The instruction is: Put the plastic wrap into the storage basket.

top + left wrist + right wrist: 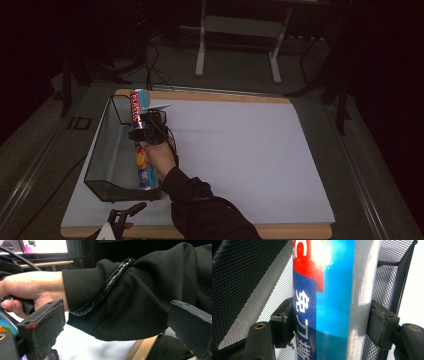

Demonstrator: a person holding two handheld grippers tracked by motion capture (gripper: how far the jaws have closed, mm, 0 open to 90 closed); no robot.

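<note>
Tube [332, 300], tall blue-and-red printed cylinder with silver strip, clamped between right gripper [329, 325] fingers [283, 322], pads pressed on both its sides. In the high view the tube [140, 142] lies lengthwise along the right wall of the black mesh basket [107, 150], red end at the basket's far corner, other end at its near right corner. Right gripper [148, 127] sits over the tube's middle, hand [160, 156] behind it, dark sleeve [200, 207] running off from the basket's near right corner. Left gripper [122, 216] low, just nearer than the basket, at the surface [240, 150] edge. Left gripper [112, 340] fingers [43, 327] wide apart, nothing between them; past them the right hand [32, 290] and sleeve [140, 297], with a black ribbed cable [107, 287] over the sleeve.
</note>
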